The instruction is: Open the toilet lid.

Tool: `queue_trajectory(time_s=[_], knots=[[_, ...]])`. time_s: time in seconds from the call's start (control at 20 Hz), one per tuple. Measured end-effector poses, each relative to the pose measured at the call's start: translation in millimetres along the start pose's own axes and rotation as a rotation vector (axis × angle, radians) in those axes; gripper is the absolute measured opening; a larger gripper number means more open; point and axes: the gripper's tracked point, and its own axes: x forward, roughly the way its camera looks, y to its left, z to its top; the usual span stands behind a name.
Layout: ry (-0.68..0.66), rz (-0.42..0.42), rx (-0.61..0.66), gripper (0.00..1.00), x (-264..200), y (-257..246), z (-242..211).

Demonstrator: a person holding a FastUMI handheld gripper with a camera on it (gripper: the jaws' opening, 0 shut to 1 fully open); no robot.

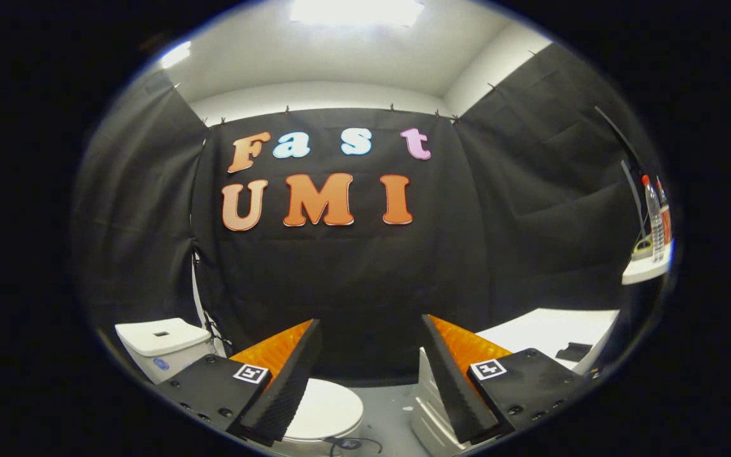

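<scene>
1. The room is a booth hung with black cloth on the back and side walls, under a white ceiling with a bright light panel overhead.
2. At the far left a white toilet tank stands against the cloth, with a dark cable hanging just beside its right edge.
3. The toilet lid lies shut and flat on the bowl, low down and partly behind the left finger; its long axis cannot be told from here, since only a rounded part shows.
4. The gripper hangs above the grey floor, its fingers spread wide apart and grasping nothing, the lid below and just left of the gap.
5. A white ribbed object sits just under the right finger.
6. Beyond that finger a white counter carries a dark item near its right edge.
7. At the far right a small shelf holds two bottles.
</scene>
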Motion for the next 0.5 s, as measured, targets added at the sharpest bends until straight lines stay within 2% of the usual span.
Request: queue_trajectory(time_s=[0.1, 0.2, 0.3, 0.4, 0.5], knots=[[0.119, -0.012, 0.072, 0.98, 34, 11, -41], [0.288, 0.035, 0.174, 0.97, 59, 36, -100], [0.475, 0.034, 0.318, 0.98, 59, 53, -163], [0.562, 0.053, 0.450, 0.99, 53, 65, -201], [0.628, 0.020, 0.484, 0.98, 39, 56, -244]])
